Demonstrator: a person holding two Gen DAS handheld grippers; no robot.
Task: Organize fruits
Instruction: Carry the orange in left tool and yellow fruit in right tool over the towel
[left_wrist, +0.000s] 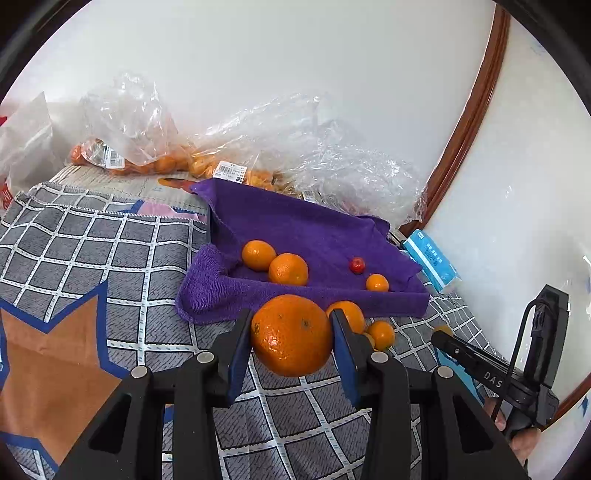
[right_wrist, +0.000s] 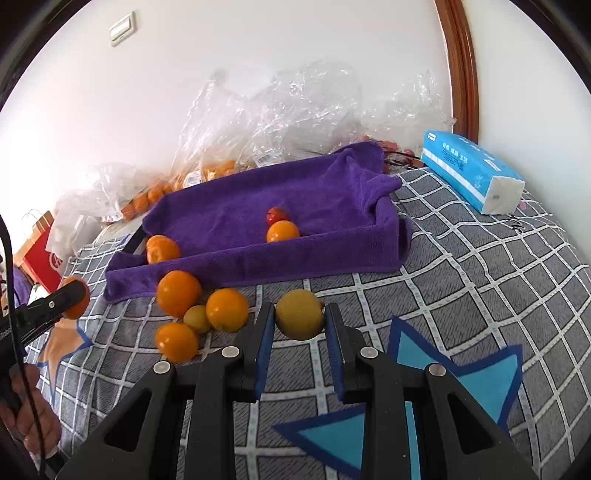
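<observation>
My left gripper (left_wrist: 291, 332) is shut on a large orange (left_wrist: 291, 334), held above the checked cloth just in front of the purple-towel-lined tray (left_wrist: 295, 221). My right gripper (right_wrist: 300, 321) is shut on a small yellow fruit (right_wrist: 299, 319), also lifted near the tray's (right_wrist: 258, 258) front wall. In the tray lie two oranges (left_wrist: 288, 268), a small orange fruit (left_wrist: 377, 283) and a small red fruit (left_wrist: 357, 265). Several loose orange and yellow fruits (right_wrist: 226, 309) sit on the cloth before the tray. In the right wrist view the left gripper (right_wrist: 72, 299) shows at the left edge with its orange.
Clear plastic bags (left_wrist: 147, 147) with more oranges lie behind the tray against the white wall. A blue tissue pack (right_wrist: 472, 171) rests at the right of the tray. A red paper bag (right_wrist: 40, 251) stands at far left. A hand (right_wrist: 29, 417) grips the left tool.
</observation>
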